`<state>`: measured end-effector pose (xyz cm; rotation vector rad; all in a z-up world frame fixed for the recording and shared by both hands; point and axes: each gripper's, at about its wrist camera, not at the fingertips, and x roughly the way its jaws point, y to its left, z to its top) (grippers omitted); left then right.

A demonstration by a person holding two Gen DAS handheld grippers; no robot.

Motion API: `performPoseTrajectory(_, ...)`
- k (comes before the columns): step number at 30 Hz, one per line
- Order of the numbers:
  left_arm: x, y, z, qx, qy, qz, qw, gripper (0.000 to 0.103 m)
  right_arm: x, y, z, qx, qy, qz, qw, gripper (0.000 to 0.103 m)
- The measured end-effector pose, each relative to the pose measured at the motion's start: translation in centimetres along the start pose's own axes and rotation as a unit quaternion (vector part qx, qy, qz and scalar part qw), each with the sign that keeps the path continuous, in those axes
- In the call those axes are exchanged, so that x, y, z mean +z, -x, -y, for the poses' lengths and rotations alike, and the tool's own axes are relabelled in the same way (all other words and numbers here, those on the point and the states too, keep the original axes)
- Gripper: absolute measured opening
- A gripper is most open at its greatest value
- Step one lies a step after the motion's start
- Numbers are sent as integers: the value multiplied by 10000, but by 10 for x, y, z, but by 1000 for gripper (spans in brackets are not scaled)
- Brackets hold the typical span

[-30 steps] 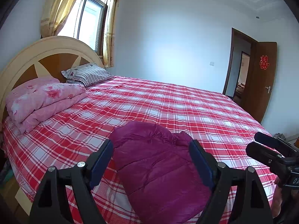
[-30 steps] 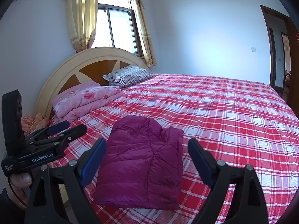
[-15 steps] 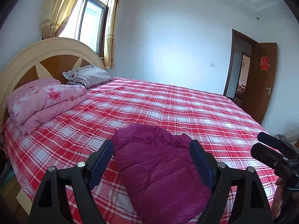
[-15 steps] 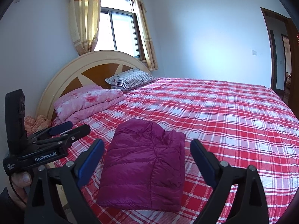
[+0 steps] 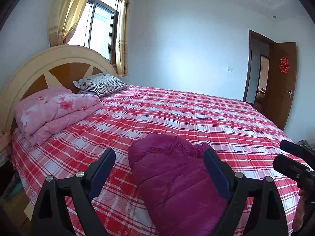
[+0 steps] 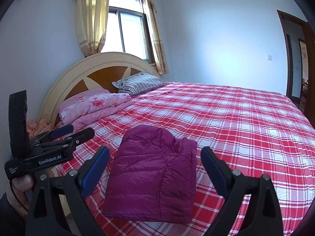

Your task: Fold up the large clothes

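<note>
Here, one folded magenta down jacket [image 6: 155, 175] lies on the red plaid bed [image 6: 246, 125], near its front edge. Both grippers hover above it, touching nothing. The left gripper [image 5: 159, 169] has its jaws spread wide, the jacket framed between them toward 5 o'clock. The right gripper [image 6: 155, 165] is likewise agape, the jacket centred between its fingers. At 10 o'clock lie one pink folded quilt [image 6: 94, 108] and one striped pillow [image 6: 140, 82].

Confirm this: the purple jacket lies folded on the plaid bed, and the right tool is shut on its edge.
Wrong on the tool. The right wrist view shows the right tool open and holding nothing. The jacket does lie folded on the bed.
</note>
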<state>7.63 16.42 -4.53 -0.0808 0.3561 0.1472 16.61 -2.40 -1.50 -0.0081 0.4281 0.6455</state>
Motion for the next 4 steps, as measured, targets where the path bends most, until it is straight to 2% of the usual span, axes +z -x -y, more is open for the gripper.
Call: performPoseTrajectory(4,-2,-2,1,-54,-13,-9,10000,91,-1,-1,-1,4,3,-16,10000,96)
